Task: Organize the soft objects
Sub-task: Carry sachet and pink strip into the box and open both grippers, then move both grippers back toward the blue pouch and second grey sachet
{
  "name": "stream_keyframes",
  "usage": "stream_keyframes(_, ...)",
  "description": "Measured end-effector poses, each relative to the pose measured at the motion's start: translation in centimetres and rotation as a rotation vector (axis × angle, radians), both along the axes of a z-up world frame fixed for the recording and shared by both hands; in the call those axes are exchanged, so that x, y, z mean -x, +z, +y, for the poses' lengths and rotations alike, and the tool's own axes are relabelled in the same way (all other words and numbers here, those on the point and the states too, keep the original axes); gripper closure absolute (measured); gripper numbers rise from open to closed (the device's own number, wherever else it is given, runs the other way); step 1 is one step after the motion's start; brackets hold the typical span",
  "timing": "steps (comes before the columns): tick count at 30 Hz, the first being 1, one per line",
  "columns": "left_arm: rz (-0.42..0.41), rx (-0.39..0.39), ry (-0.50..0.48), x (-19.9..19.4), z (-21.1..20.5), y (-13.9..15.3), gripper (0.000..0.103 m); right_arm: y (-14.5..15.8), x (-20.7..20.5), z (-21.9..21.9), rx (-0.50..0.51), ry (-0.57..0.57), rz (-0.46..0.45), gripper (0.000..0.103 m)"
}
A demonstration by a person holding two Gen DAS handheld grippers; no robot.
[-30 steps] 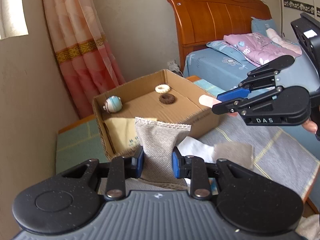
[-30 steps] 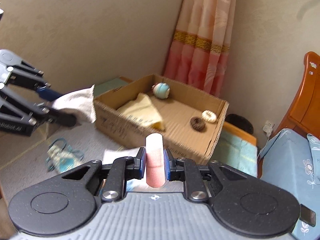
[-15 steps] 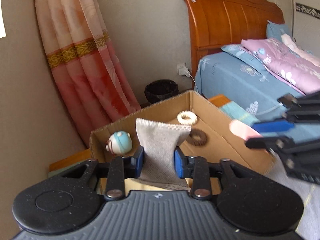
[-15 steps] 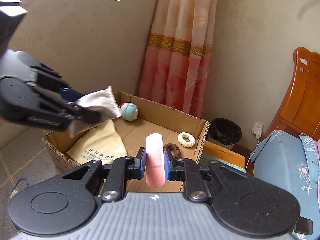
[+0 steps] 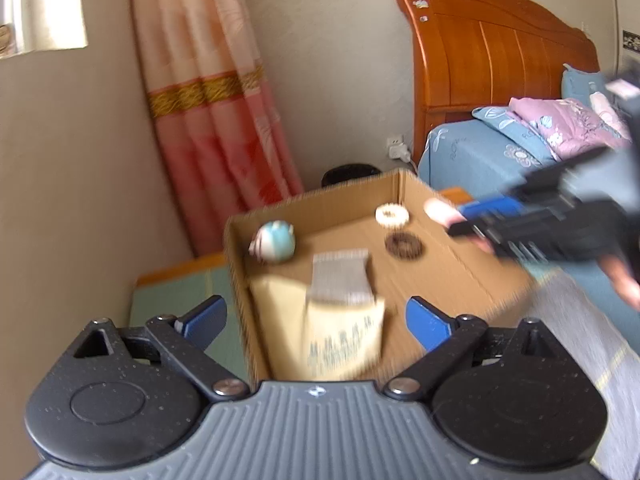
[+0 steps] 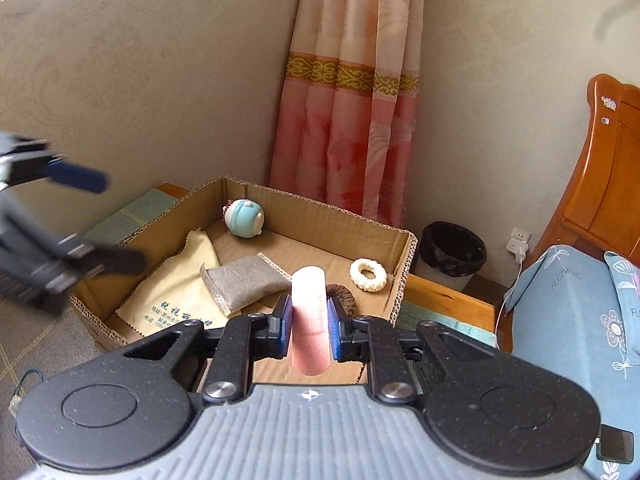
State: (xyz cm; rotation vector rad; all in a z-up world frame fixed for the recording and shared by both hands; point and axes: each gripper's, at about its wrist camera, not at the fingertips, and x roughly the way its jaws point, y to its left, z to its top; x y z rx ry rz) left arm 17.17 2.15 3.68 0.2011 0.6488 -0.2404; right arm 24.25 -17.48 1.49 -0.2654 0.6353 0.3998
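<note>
An open cardboard box holds a blue round plush, a cream ring, a brown ring, a yellow cloth and a grey pouch lying on the cloth. My left gripper is open and empty above the box's near end; it also shows in the right wrist view. My right gripper is shut on a pink soft cylinder over the box's right side.
A pink curtain hangs behind the box. A black waste bin stands in the corner. A bed with a wooden headboard and blue bedding is at the right. A grey checked cloth covers the surface beside the box.
My left gripper has opened and the grey pouch has dropped into the box onto the yellow cloth. My right gripper has moved closer over the box with the pink cylinder.
</note>
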Motion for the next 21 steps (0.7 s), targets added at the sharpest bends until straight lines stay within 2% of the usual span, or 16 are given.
stream_keyframes(6,-0.022,-0.004,0.117,5.7,1.6,-0.9,0.007,0.0,-2.7,1.3,-0.018,-0.017,0.046,0.081)
stream_keyframes(11,0.018,0.012,0.141,7.0,2.8,-1.7,0.007,-0.4,-5.7,2.5,-0.035,-0.051,0.081,0.079)
stream_keyframes(12,0.022,0.008,0.154,7.1,3.0,-1.8,0.007,-0.6,-6.2,2.8,-0.029,-0.064,0.084,0.067)
stream_keyframes(13,0.022,0.005,0.161,7.3,3.2,-1.8,0.007,-0.8,-6.6,2.9,-0.022,-0.081,0.094,0.042)
stream_keyframes(14,0.022,0.005,0.168,7.5,3.4,-1.9,0.007,-0.9,-6.8,3.0,-0.023,-0.095,0.094,0.025)
stream_keyframes(16,0.022,0.01,0.176,7.8,3.9,-1.9,0.007,-0.8,-6.2,3.0,-0.031,-0.093,0.074,0.017)
stream_keyframes(18,0.029,0.016,0.187,8.0,4.2,-2.0,0.007,-0.5,-5.3,3.0,-0.016,-0.091,0.058,0.014)
stream_keyframes(21,0.032,0.022,0.192,8.4,4.2,-2.1,0.007,0.1,-3.7,2.9,-0.007,-0.096,0.033,0.005)
